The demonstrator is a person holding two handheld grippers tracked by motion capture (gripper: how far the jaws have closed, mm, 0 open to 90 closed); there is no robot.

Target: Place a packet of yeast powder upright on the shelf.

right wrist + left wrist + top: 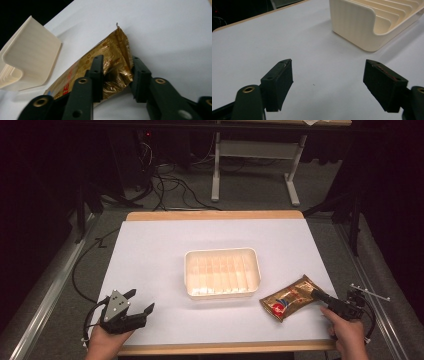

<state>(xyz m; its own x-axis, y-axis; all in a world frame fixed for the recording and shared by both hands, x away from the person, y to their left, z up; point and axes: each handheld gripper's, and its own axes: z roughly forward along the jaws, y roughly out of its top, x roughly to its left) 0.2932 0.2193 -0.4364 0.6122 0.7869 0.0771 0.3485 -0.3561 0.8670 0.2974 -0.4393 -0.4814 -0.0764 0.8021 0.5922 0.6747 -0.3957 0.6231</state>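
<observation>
A gold foil packet (pixel 290 298) with red print lies on the white sheet at the front right, beside a cream ribbed tray (pixel 222 251). My right gripper (pixel 316 293) reaches its near right end. In the right gripper view the two jaws of the right gripper (pixel 117 60) squeeze the packet (pixel 110 50) at its edge, and the foil buckles between them. The tray's corner (pixel 32 50) stands at the left there. My left gripper (pixel 142 299) rests at the front left, open and holding nothing. In the left gripper view the left gripper (pixel 328 75) shows bare sheet between its jaws, with the tray (pixel 352 27) ahead to the right.
The white sheet (pixel 150 250) covers a wooden table whose edge runs along the front and back. Beyond the table are a dark floor with cables (pixel 170 185) and a white desk frame (pixel 255 150). Metal rails run along both sides.
</observation>
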